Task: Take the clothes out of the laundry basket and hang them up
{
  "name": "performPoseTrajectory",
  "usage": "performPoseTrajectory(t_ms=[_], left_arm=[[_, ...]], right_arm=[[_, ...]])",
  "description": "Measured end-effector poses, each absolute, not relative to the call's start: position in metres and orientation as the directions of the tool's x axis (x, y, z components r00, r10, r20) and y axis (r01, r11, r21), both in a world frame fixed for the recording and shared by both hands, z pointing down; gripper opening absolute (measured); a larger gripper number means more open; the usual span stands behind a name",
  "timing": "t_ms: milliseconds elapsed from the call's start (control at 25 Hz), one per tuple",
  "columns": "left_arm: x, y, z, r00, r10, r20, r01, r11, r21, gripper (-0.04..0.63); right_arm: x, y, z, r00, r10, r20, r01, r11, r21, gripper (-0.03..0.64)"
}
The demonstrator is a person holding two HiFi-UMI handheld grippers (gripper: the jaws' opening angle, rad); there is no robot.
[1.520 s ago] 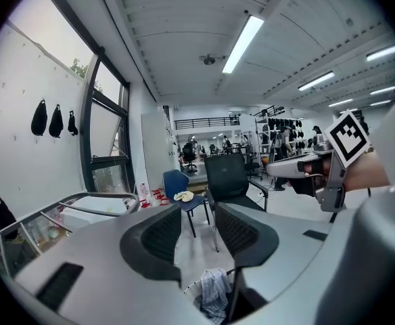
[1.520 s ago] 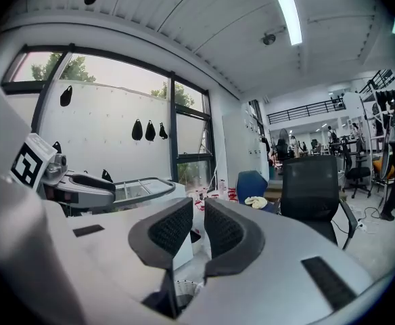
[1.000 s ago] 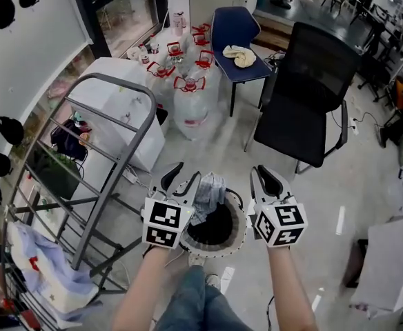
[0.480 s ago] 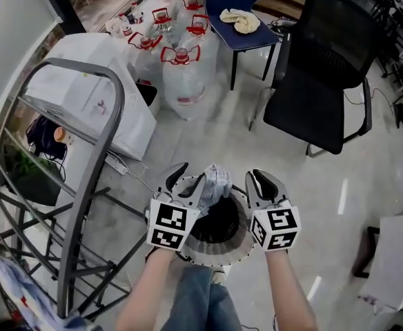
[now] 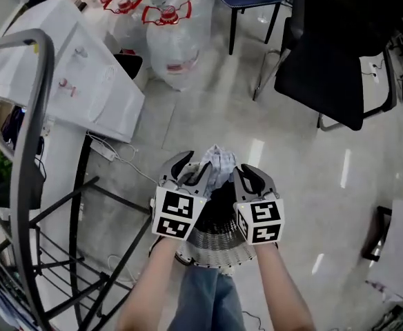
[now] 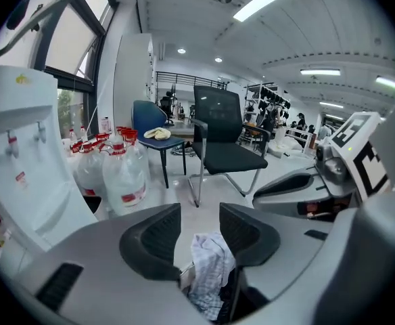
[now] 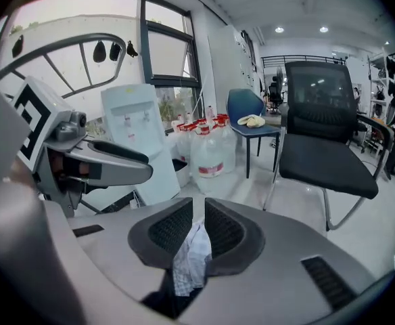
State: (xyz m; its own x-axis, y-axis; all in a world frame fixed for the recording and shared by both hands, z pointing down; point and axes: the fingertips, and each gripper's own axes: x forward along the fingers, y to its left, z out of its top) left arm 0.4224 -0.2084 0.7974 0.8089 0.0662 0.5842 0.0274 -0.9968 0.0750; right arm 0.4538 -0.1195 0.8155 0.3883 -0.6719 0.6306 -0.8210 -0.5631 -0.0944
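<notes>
Rack (image 5: 30,123): grey tube frame at left, well apart from the basket; likely the hanging place.
Laundry basket (image 5: 215,245): ribbed wall, on the floor under both grippers.
Checked cloth (image 5: 219,163): bunched, standing up out of the basket.
Left gripper (image 5: 192,165): jaws apart, cloth just below; lower, then close on the peak.
Right gripper (image 5: 248,174): jaws nearly together, nothing pinched; widen before gripping.

**Head view:** mounted above the laundry basket (image 5: 219,243), facing steeply down, close over it.

**Left gripper view:** rides on the left gripper (image 5: 193,168), low and just above the basket, facing along the jaws toward the black office chair (image 6: 226,137) beyond the basket.

**Right gripper view:** same arrangement on the right gripper (image 5: 248,178).

All three views share the checked garment (image 5: 219,163) at the basket, and that chair.
</notes>
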Motion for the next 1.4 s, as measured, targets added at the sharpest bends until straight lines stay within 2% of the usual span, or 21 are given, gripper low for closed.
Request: performPoseTrajectory(t_ms=[440,600,840,960,1120,1400], left_arm=[[0.417,-0.22,0.868,0.777,0.079,0.625,0.019,-0.995,0.103,0.19],[0.416,-0.225,0.884,0.773,0.079,0.63,0.012,-0.994,0.11,0.192],[0.411,-0.225,0.898,0.766,0.083,0.637,0.004,-0.992,0.124,0.192],[0.408,-0.226,0.901,0.763,0.08,0.641,-0.003,-0.992,0.128,0.192],[0.404,-0.227,0.901,0.762,0.074,0.644,-0.014,-0.991,0.13,0.192],[0.392,-0.225,0.898,0.76,0.061,0.647,-0.027,-0.992,0.125,0.192]], right_arm=[[0.446,-0.127,0.916,0.314,-0.605,0.732,-0.814,-0.568,-0.122,0.084],[0.446,-0.133,0.943,0.294,-0.581,0.759,-0.816,-0.565,-0.117,0.121],[0.451,-0.133,0.964,0.327,-0.515,0.792,-0.82,-0.571,-0.033,0.144],[0.452,-0.133,0.965,0.349,-0.485,0.802,-0.832,-0.554,0.027,0.124],[0.453,-0.13,0.966,0.367,-0.475,0.8,-0.841,-0.537,0.067,0.055],[0.446,-0.129,0.95,0.352,-0.531,0.771,-0.836,-0.549,0.004,0.035]])
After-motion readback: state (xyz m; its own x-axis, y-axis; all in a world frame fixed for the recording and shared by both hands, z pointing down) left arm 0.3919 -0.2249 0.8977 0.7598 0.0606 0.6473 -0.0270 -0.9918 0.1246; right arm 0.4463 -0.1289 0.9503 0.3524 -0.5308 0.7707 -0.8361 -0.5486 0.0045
